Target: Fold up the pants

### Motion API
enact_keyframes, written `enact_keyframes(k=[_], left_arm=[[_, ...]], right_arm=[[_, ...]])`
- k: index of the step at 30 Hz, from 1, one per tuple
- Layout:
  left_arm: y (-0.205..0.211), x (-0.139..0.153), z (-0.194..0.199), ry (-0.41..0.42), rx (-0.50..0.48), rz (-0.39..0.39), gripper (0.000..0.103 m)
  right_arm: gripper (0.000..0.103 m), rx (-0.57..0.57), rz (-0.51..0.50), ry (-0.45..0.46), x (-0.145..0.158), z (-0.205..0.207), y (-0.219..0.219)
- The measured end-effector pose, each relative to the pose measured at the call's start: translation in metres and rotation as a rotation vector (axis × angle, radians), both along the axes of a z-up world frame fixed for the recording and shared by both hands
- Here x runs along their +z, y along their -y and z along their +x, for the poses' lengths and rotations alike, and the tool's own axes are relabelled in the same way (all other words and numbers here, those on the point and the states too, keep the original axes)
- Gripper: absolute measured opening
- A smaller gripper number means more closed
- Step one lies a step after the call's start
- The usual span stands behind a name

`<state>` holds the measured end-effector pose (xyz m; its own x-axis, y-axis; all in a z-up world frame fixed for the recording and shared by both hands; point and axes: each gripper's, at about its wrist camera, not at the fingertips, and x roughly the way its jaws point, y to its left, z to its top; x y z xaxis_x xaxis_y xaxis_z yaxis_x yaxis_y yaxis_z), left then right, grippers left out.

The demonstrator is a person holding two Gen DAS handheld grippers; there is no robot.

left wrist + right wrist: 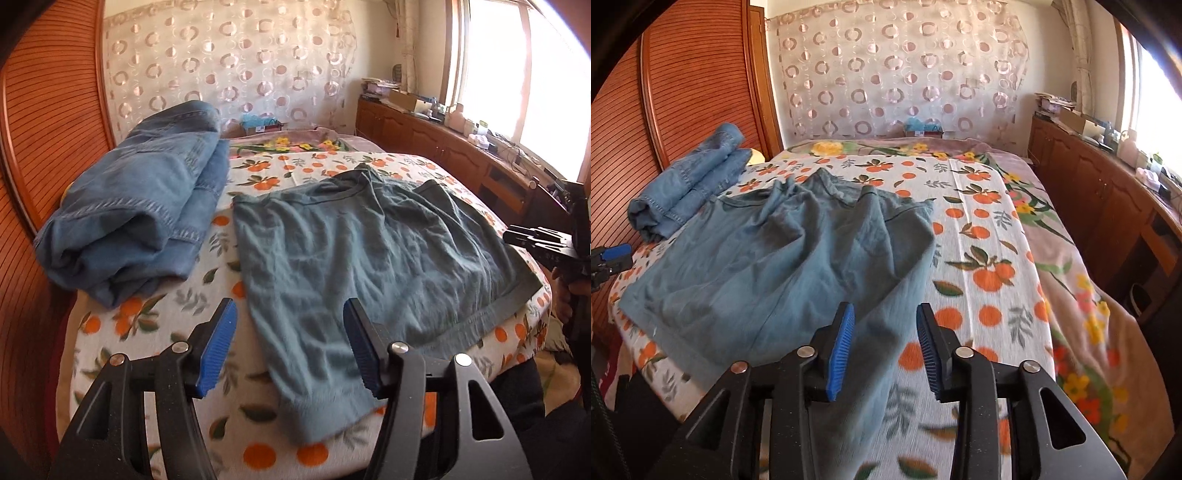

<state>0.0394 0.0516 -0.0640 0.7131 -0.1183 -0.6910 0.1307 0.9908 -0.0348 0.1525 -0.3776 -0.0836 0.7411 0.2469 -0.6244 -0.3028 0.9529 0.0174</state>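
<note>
Grey-green knit pants (pixel 369 258) lie spread and wrinkled on the bed, with the waistband at the far side; they also show in the right wrist view (pixel 768 266). My left gripper (pixel 290 321) is open, its blue pads hovering over the near left leg end. My right gripper (pixel 884 321) is open above the near right leg end, which runs down between its fingers. The right gripper shows at the right edge of the left wrist view (pixel 532 236), and the left gripper at the left edge of the right wrist view (pixel 613 254).
Folded blue jeans (pixel 140 218) lie at the left by a wooden slatted headboard (pixel 55 129). The bed has an orange-print sheet (pixel 979 236). A wooden cabinet with clutter (pixel 461 147) runs under the window on the right.
</note>
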Motion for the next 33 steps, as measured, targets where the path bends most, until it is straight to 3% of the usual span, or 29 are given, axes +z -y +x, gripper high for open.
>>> enact_keyframes(k=[3, 6, 13, 22, 28, 33], left_arm=[[0.006, 0.003, 0.021, -0.003, -0.030, 0.015, 0.061], [0.010, 0.004, 0.043, -0.016, -0.042, 0.044, 0.060], [0.013, -0.006, 0.096, -0.067, -0.024, 0.092, 0.045], [0.006, -0.021, 0.159, -0.140, 0.011, 0.043, 0.033], [0.007, -0.034, 0.179, -0.197, 0.013, 0.063, 0.019], [0.011, -0.033, 0.176, -0.184, 0.000, 0.089, 0.006]], right_arm=[[0.049, -0.011, -0.004, -0.011, -0.006, 0.016, -0.003], [0.050, -0.007, -0.026, -0.026, -0.011, 0.025, -0.007], [0.050, 0.016, -0.073, -0.055, -0.017, 0.032, -0.018], [0.051, 0.023, -0.073, -0.055, -0.019, 0.034, -0.016], [0.052, 0.031, -0.068, -0.055, -0.019, 0.034, -0.013], [0.053, 0.034, -0.069, -0.054, -0.020, 0.034, -0.013]])
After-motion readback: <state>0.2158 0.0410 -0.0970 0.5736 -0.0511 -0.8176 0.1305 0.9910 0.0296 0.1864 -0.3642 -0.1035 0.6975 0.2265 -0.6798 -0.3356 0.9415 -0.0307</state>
